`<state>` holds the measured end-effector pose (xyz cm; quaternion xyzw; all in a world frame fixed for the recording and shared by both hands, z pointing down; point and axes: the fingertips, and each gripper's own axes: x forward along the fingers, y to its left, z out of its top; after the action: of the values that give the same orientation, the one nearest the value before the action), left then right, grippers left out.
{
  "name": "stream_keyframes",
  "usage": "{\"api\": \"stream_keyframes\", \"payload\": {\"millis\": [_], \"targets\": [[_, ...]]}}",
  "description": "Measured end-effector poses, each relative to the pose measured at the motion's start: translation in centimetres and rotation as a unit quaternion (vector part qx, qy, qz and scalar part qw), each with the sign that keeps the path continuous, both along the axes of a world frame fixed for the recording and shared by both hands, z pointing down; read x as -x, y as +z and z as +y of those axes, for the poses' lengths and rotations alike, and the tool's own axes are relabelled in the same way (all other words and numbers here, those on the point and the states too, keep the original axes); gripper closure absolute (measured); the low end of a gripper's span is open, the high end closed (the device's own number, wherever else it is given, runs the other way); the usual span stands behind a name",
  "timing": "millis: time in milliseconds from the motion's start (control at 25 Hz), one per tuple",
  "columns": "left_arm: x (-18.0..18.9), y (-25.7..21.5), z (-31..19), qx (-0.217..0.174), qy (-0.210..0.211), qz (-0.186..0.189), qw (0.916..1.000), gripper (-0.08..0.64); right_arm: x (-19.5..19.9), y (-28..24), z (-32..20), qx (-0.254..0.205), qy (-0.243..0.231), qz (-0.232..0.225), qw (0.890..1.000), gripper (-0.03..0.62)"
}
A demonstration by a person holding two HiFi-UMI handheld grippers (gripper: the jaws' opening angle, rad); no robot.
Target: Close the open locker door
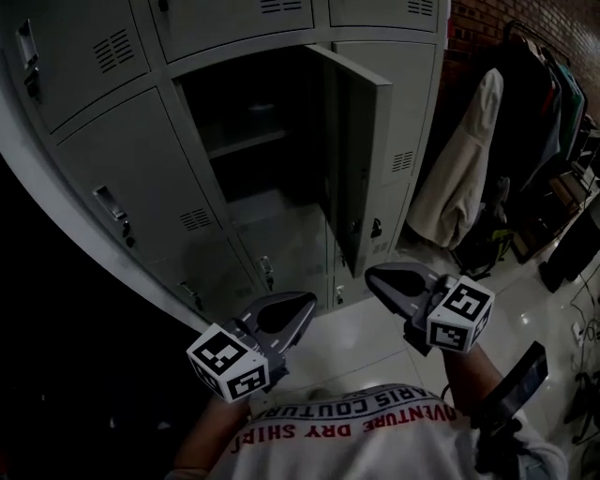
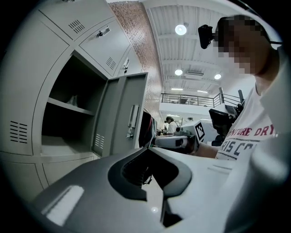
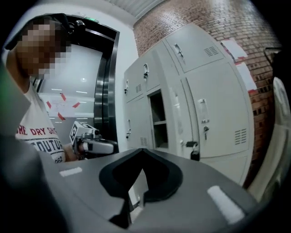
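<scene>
Two grippers sit low in my head view, both well apart from the lockers. On my left, the left gripper (image 1: 302, 304) points up toward the bank of pale grey metal lockers (image 1: 141, 159), its black-and-white marker cube (image 1: 228, 361) nearest my white shirt with red lettering (image 1: 375, 436). In the left gripper view, the left gripper (image 2: 148, 149) has its fingers brought together at the tips. Nothing is held between them, and only the dark hollow of the pads shows behind the tips. They touch nothing.

Moving right, one locker compartment (image 1: 248, 141) stands open and dark, with a shelf across its upper part. Its tall grey metal locker door (image 1: 361, 159) is swung out toward me, hinged on the right side of the opening and almost edge-on from above. In the left gripper view the same door (image 2: 125, 113) hangs wide, with a latch fitting on its face.

Further right, the right gripper (image 1: 372, 273) hovers over the glossy pale tiled floor (image 1: 356, 337), below the foot of the door and not touching it. In the right gripper view, the right gripper (image 3: 143, 150) also has its fingers closed tip to tip and empty.

At the far right, a cream coat (image 1: 459, 169) hangs beside a red brick wall (image 1: 487, 28)
</scene>
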<state>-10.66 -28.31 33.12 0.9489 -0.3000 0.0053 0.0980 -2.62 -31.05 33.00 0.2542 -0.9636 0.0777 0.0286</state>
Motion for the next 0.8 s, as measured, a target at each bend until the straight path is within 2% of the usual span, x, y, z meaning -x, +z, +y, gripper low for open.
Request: {"api": "stream_keyframes", "payload": {"millis": [160, 280, 400, 520, 800], "targets": [[0.3, 0.1, -1.3, 0.002, 0.004, -0.006, 1.0, 0.557, -3.1, -3.2, -5.1, -0.056, 0.064, -0.005, 0.996, 0.595], [0.7, 0.4, -2.2, 0.006, 0.008, -0.012, 0.9999, 0.557, -4.5, -4.5, -8.2, -0.079, 0.104, 0.003, 0.991, 0.597], [1.1, 0.6, -3.3, 0.011, 0.008, -0.009, 0.9999, 0.557, -4.1, -6.1, -9.8, -0.088, 0.108, -0.011, 0.99, 0.597], [1.2, 0.9, -4.0, 0.015, 0.012, -0.008, 0.9998, 0.558, -3.0, -6.6, -10.6, -0.1, 0.101, -0.003, 0.99, 0.597], [1.6, 1.1, -4.4, 0.012, 0.017, -0.006, 0.9998, 0.558, -1.2, -6.3, -10.3, -0.099, 0.084, -0.007, 0.992, 0.598]]}}
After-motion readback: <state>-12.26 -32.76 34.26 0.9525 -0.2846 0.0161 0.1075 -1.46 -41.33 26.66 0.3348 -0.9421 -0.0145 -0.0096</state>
